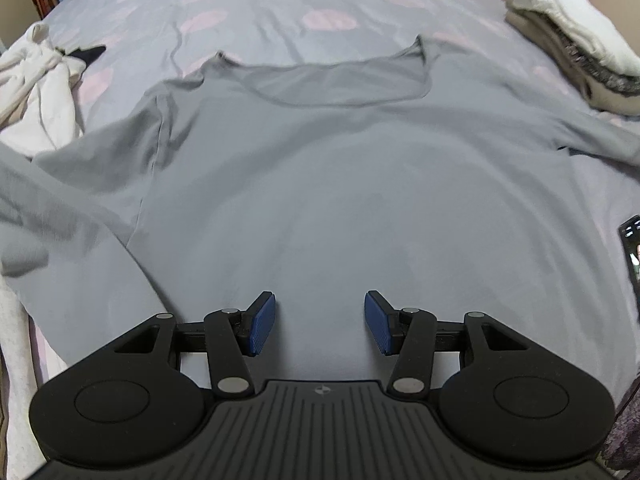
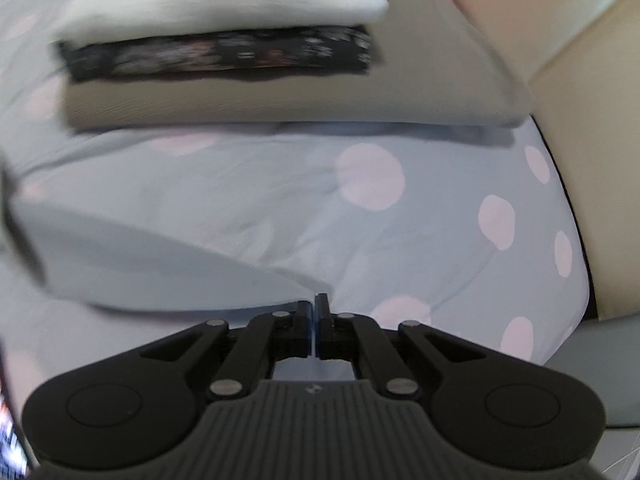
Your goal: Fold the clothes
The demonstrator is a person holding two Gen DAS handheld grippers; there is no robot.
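A grey long-sleeved shirt (image 1: 328, 168) lies spread flat on the bed, neckline away from me, sleeves out to both sides. My left gripper (image 1: 319, 322) is open and empty, hovering over the shirt's lower body with its blue pads (image 1: 262, 324) apart. In the right wrist view my right gripper (image 2: 314, 306) is shut on the end of the shirt's grey sleeve (image 2: 152, 260), which stretches off to the left just above the bedsheet.
The bed has a pale blue sheet with pink dots (image 2: 370, 182). A stack of folded clothes (image 2: 248, 52), white on dark on beige, sits ahead of the right gripper and at right in the left wrist view (image 1: 572, 36). White garments (image 1: 36, 84) lie crumpled at left. A phone (image 1: 632, 252) lies at the right edge.
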